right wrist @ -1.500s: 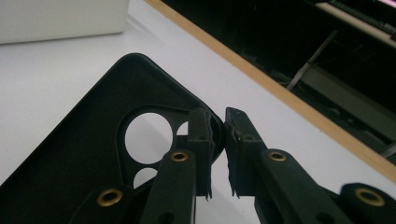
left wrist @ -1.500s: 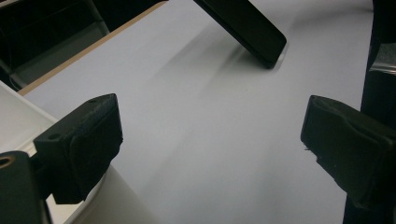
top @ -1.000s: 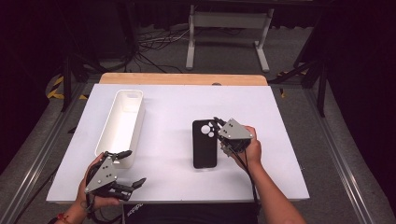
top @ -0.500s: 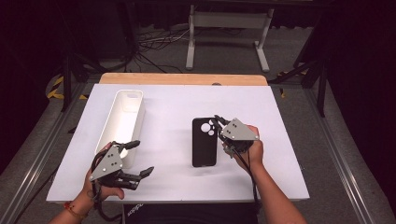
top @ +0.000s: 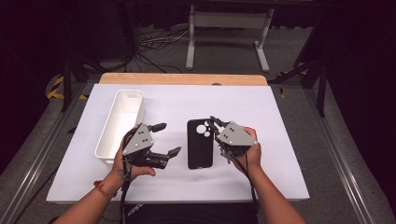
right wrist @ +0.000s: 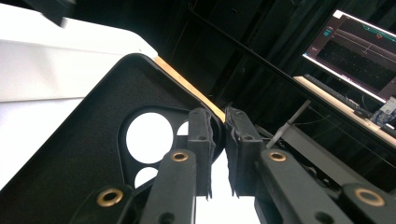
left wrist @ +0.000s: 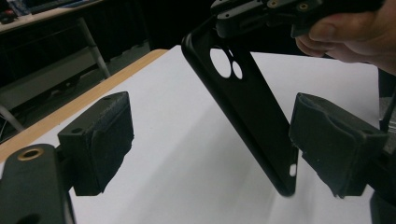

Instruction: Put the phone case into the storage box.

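The right gripper (top: 215, 125) clamps the black rubbery phone case (top: 200, 143) by its rim, steadying it for the left gripper's (top: 164, 139) parted, just-narrowing jaws alongside.

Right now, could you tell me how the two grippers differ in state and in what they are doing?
The left gripper has wide jaws with nothing pressed between them, and they have just been closing a little; the right gripper is shut on the edge of the black phone case, tilting it up. Both are hand-held over the white table.
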Available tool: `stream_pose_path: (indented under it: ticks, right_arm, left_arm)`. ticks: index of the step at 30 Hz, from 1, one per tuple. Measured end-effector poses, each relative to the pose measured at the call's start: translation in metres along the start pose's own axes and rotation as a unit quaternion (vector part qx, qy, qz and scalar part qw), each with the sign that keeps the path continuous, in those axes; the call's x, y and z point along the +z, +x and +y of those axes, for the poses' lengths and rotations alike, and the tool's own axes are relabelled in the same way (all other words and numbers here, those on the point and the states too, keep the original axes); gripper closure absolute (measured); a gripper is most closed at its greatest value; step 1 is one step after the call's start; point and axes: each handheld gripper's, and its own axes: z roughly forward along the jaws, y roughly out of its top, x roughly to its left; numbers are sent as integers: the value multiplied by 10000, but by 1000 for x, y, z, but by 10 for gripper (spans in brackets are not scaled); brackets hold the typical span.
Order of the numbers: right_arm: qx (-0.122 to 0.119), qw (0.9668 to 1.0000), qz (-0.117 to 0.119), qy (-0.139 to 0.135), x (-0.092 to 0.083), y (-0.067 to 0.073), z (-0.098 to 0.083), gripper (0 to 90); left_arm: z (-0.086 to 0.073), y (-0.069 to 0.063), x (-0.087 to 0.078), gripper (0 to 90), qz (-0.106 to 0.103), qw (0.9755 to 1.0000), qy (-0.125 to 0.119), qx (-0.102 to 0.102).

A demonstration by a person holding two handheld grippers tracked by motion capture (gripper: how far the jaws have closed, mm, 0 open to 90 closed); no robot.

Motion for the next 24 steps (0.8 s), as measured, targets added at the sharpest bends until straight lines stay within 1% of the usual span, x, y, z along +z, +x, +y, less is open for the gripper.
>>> stream_pose_path:
  ticks: [2, 3, 4, 8, 9, 10, 11, 12, 13, 14, 15, 16, 18, 19, 20, 21, 22, 23, 24]
  right_arm:
    - [-21, 10000, 6, -36, 0, 3, 1, 817]
    - [-27, 10000, 6, -46, 0, 3, 1, 817]
    - [-25, 10000, 14, -42, 1, 4, 2, 817]
    - [-97, 9999, 21, -34, 2, 8, 2, 817]
    - [-97, 9999, 21, -34, 2, 8, 2, 817]
    - [-143, 9999, 23, -44, 2, 11, 3, 817]
    - [-143, 9999, 23, -44, 2, 11, 3, 817]
    - [-170, 9998, 21, -40, 3, 12, 3, 817]
    - [-212, 9998, 8, -59, 3, 14, 4, 817]
    - [-255, 9997, -7, -62, 3, 16, 4, 816]
    - [-306, 9995, -15, -75, 3, 18, 5, 816]
    - [-350, 9994, -24, -74, 3, 19, 5, 816]
    - [-418, 9990, -90, -90, 3, 21, 6, 815]
    - [-445, 9989, -120, -81, 4, 23, 6, 814]
    - [-462, 9988, -123, -77, 4, 23, 6, 814]
    - [-466, 9988, -131, -70, 5, 25, 5, 814]
    - [-466, 9988, -131, -70, 5, 25, 5, 814]
    - [-491, 9987, -141, -66, 5, 25, 5, 813]
    - [-493, 9987, -144, -65, 6, 26, 5, 813]
  left_arm:
    - [3, 2, 5, 171, 23, 10000, -4, -20]
    - [4, 3, 9, 188, 65, 10000, -5, 2]
    - [5, 3, 12, 220, 96, 9999, -24, -37]
    - [6, 9, 21, 291, 114, 9997, -28, -220]
    - [6, 9, 21, 313, 114, 9997, -28, -220]
    - [6, 10, 23, 341, 104, 9996, -19, -279]
    - [6, 11, 24, 341, 90, 9996, 2, -269]
    - [6, 12, 27, 358, 82, 9995, 34, -301]
    - [6, 12, 29, 370, 119, 9994, 32, -315]
    - [6, 12, 30, 391, 110, 9993, 78, -349]
    - [5, 13, 31, 450, 190, 9990, 77, -401]
    - [5, 13, 31, 455, 200, 9988, 68, -452]
    - [3, 14, 31, 506, 168, 9985, 71, -509]
    - [3, 14, 32, 519, 180, 9986, 76, -493]
    - [2, 14, 32, 525, 112, 9985, 128, -513]
    - [1, 15, 33, 560, 112, 9984, 91, -542]
    - [1, 15, 33, 575, 112, 9984, 91, -542]
    - [0, 15, 33, 575, 69, 9983, 86, -576]
    - [0, 15, 34, 597, 30, 9982, 81, -600]
